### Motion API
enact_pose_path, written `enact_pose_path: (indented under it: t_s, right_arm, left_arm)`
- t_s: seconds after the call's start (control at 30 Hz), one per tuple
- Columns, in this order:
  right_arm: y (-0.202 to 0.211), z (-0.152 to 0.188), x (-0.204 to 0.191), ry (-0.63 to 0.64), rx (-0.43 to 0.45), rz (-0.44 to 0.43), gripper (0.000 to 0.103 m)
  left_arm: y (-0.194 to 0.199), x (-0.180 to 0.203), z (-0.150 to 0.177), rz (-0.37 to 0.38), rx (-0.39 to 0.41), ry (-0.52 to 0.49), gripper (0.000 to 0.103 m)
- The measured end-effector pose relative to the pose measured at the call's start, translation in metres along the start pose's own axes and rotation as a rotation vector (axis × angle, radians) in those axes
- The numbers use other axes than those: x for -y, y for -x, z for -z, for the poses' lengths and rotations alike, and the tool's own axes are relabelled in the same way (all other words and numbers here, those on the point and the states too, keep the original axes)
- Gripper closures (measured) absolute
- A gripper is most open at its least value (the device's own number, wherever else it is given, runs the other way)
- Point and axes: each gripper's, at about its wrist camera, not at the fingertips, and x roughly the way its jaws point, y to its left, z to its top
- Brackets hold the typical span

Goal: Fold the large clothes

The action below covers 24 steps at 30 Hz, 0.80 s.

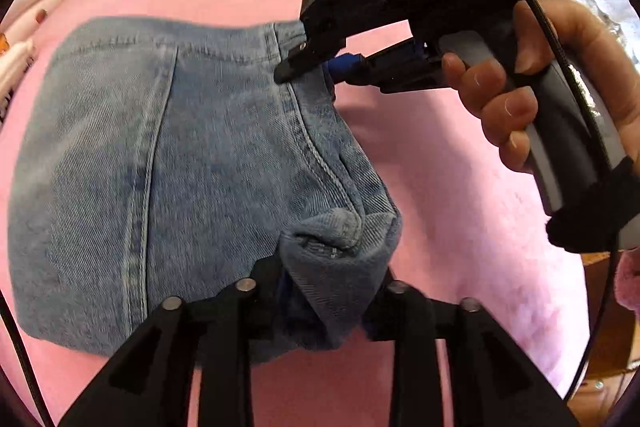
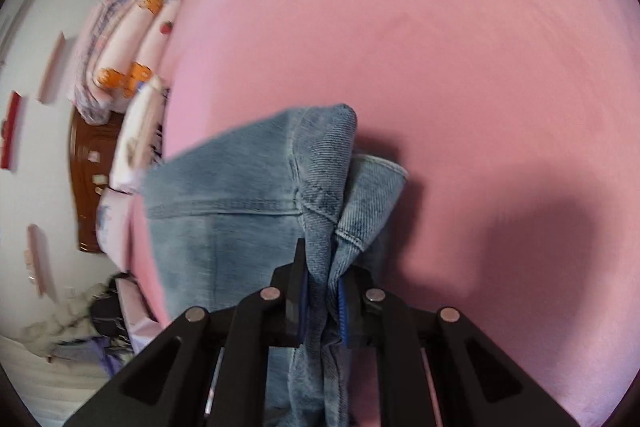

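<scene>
Denim gripped at two corners over a pink bed

Denim fills the near field of both wrist views. The jeans (image 1: 168,167) are pale, stone-washed blue, with a clear diagonal twill weave and doubled lines of light stitching along the seams. They lie folded into a broad, rounded slab on the pink bed (image 1: 460,187), whose cover looks soft and faintly napped.

Closest to the left camera, the left claw (image 1: 324,301) has a bunched, rolled corner of the fabric between its black fingers; the jaws stand partly apart, and the thick wad of cloth fills the gap, so they appear to press on it. That claw points steeply down at the bed.

Further along the same edge, the right claw (image 1: 316,63) pinches the waistband end of the jeans, its jaws narrow with blue pads closed on a thin fold. A bare hand (image 1: 540,83) wraps the grey and black handle, fingers curled round the front, thumb on top, and a black cable runs along its back. From the right wrist view the same grip shows up close: the right claw (image 2: 322,307) squeezes a gathered hem, the cloth lifted and puckered, casting a dark shadow on the bed.

Beyond the bed edge lie stacked patterned quilts (image 2: 120,55) and a brown wooden headboard (image 2: 86,187).
</scene>
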Motion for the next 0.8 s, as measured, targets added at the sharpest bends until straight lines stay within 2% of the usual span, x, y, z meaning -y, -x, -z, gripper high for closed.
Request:
enact_pose_path:
  t_s: [0.07, 0.1, 0.13, 0.17, 0.23, 0.3, 0.37, 0.47, 0.53, 0.63, 0.7, 0.8]
  right_arm:
    - [0.003, 0.007, 0.006, -0.042, 0.021, -0.012, 0.09]
    - [0.004, 0.01, 0.008, -0.07, 0.027, -0.018, 0.083]
    - [0.006, 0.012, 0.007, -0.083, 0.038, -0.005, 0.071]
    - [0.006, 0.014, 0.005, -0.082, 0.047, 0.026, 0.068]
    - [0.014, 0.02, -0.002, -0.061, 0.065, 0.097, 0.065]
    - [0.024, 0.027, -0.005, -0.053, 0.078, 0.134, 0.065]
    - [0.037, 0.037, -0.009, -0.052, 0.098, 0.152, 0.065]
    - [0.054, 0.058, -0.01, -0.083, 0.122, 0.142, 0.064]
    - [0.064, 0.075, -0.007, -0.144, 0.115, 0.108, 0.056]
    - [0.069, 0.1, -0.006, -0.214, 0.101, 0.064, 0.046]
    - [0.064, 0.113, -0.012, -0.236, 0.083, 0.079, 0.036]
    - [0.053, 0.128, -0.019, -0.265, 0.042, 0.127, 0.034]
  left_arm:
    - [0.006, -0.003, 0.001, 0.039, -0.009, 0.001, 0.06]
    - [0.01, -0.004, 0.001, 0.059, -0.02, 0.002, 0.056]
    - [0.016, -0.007, 0.003, 0.077, -0.026, 0.001, 0.046]
    - [0.022, -0.01, 0.001, 0.09, -0.025, 0.0, 0.035]
    - [0.041, -0.015, -0.002, 0.096, 0.007, -0.026, 0.027]
    - [0.059, -0.023, -0.004, 0.113, 0.029, -0.057, 0.025]
    - [0.069, -0.03, -0.004, 0.127, 0.013, -0.069, 0.025]
    - [0.082, -0.05, -0.01, 0.106, -0.02, -0.044, 0.025]
    - [0.091, -0.065, -0.012, 0.088, -0.028, -0.016, 0.025]
    - [0.102, -0.083, -0.011, 0.02, -0.042, 0.007, 0.023]
    - [0.105, -0.107, -0.009, -0.025, -0.055, 0.031, 0.021]
    - [0.099, -0.135, -0.007, -0.067, -0.093, 0.048, 0.021]
